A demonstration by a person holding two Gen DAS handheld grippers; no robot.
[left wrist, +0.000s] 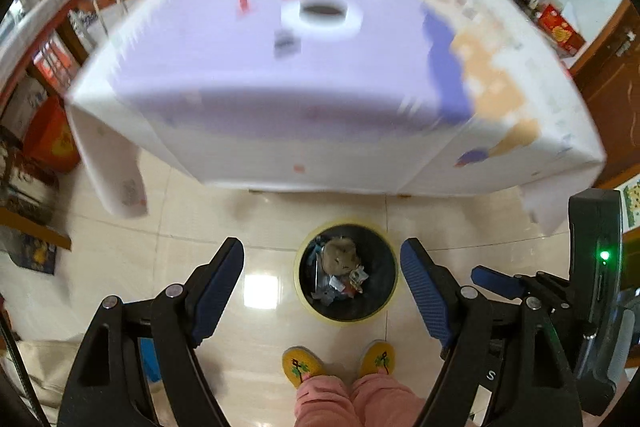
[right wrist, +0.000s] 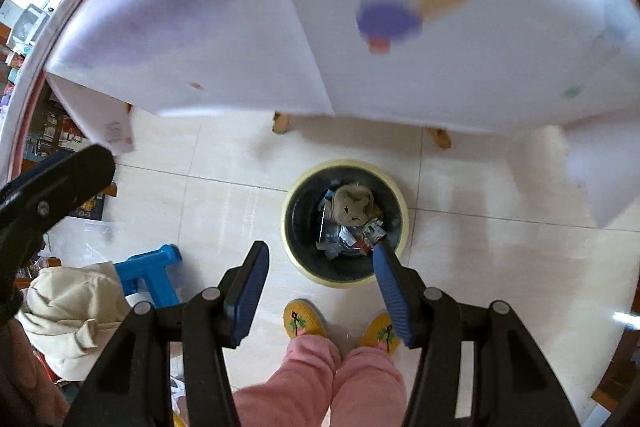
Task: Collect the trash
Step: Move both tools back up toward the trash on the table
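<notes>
Landmark: trash bin [left wrist: 347, 271] on floor, in front of the cloth-covered table [left wrist: 304, 99]. L of bin: left gripper [left wrist: 322, 287] jaws wide, nothing btwn. In bin: brown crumpled wad [left wrist: 341, 254] + wrappers [right wrist: 352, 235]. Just above bin: right gripper [right wrist: 320, 293] jaws apart, empty. Below bin: yellow slippers [right wrist: 304, 319], pink trousers.

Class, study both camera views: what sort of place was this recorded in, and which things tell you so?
Most likely a lived-in home, perhaps a dining or living room: a table under a patterned tablecloth, a small trash bin on the glossy tiled floor, and a person's yellow slippers.
</notes>
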